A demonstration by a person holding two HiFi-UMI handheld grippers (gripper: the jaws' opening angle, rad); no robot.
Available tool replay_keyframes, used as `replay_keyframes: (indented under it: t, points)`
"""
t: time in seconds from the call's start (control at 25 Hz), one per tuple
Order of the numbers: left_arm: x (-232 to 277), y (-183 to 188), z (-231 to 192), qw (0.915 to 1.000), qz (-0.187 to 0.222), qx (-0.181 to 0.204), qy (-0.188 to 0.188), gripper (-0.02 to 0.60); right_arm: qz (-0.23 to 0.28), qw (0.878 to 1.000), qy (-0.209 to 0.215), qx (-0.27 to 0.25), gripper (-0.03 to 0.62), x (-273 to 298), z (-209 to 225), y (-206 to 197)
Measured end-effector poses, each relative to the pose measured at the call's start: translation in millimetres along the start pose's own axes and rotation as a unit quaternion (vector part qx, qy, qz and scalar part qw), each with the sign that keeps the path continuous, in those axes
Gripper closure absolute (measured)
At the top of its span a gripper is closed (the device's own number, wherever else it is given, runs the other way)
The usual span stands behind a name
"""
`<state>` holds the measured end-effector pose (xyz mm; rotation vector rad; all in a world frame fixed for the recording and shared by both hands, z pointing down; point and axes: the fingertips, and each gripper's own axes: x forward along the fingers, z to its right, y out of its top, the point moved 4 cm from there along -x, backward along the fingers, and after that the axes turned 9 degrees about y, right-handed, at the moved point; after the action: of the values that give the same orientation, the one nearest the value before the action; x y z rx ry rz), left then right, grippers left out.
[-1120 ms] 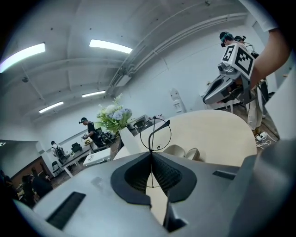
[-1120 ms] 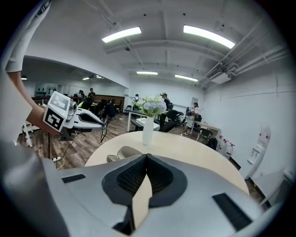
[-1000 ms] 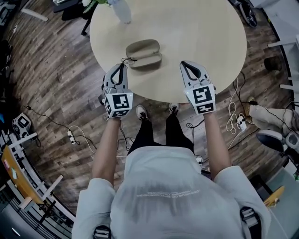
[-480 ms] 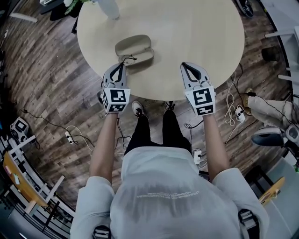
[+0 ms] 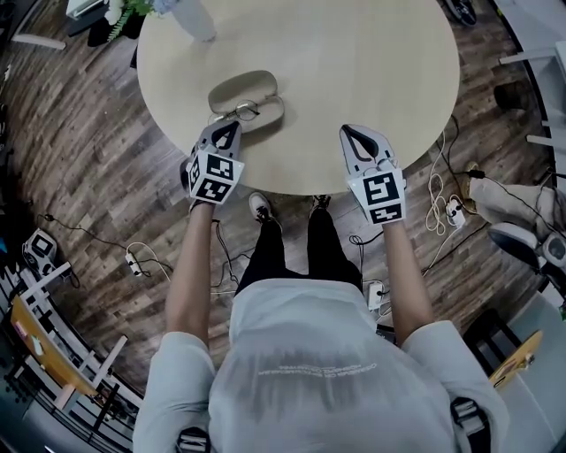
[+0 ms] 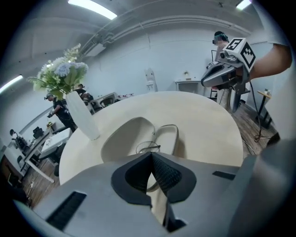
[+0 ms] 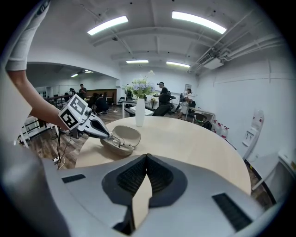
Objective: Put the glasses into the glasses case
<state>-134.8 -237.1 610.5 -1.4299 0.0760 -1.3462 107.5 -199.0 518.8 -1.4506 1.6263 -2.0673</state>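
An open beige glasses case (image 5: pixel 254 86) lies on the round table (image 5: pixel 371 71), left of centre. Thin wire-rimmed glasses (image 5: pixel 242 111) hang over the case's near half, at the tip of my left gripper (image 5: pixel 225 130). In the left gripper view the jaws meet at the tip (image 6: pixel 151 156), shut on the glasses (image 6: pixel 149 148), with the case (image 6: pixel 124 141) just beyond. My right gripper (image 5: pixel 354 131) hovers over the table's near edge, shut and empty (image 7: pixel 147 157). From it I see the case (image 7: pixel 126 135) and the left gripper (image 7: pixel 109 136) at the left.
A white vase of flowers (image 5: pixel 195 18) stands at the table's far left edge (image 7: pixel 140 115). Cables and power strips (image 5: pixel 447 226) lie on the wooden floor around the table. The person's legs are under the near edge. People and desks stand in the room behind.
My left gripper has carried the glasses from the case's left end to over its near half. The right gripper has stayed where it was.
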Motion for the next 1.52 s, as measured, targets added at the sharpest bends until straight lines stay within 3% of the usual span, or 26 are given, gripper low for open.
replay_keyframes:
  t: [0.16,0.44,0.64,0.84,1.28,1.52]
  points:
    - [9.2,1.4,7.2,0.9992,-0.018,0.008,-0.034,0.569,-0.003,1.0,0.001,0.004,0.594,1.9,4.2,-3.5]
    - [19.4,11.4,-5.0,0.9998,-0.015,0.003,-0.008,0.565,-0.009,1.0,0.005,0.009,0.594,6.3,11.1,-5.5]
    - [30.4,13.2,-11.7,0.9971,-0.038,0.066,-0.009,0.561,-0.015,1.0,0.009,0.013,0.594,12.9,10.4,-4.4]
    - [42.5,6.9,-14.3,0.9902,-0.072,0.117,-0.024,0.509,-0.024,1.0,0.015,0.012,0.594,18.6,9.8,-5.9]
    - [51.7,9.2,-13.9,0.9856,-0.096,0.118,-0.075,0.55,-0.029,0.999,0.021,0.013,0.594,25.2,9.9,-7.5]
    - [54.0,20.1,2.3,0.9881,-0.093,0.083,-0.091,0.554,-0.03,0.999,0.014,0.014,0.594,17.7,14.0,-8.9]
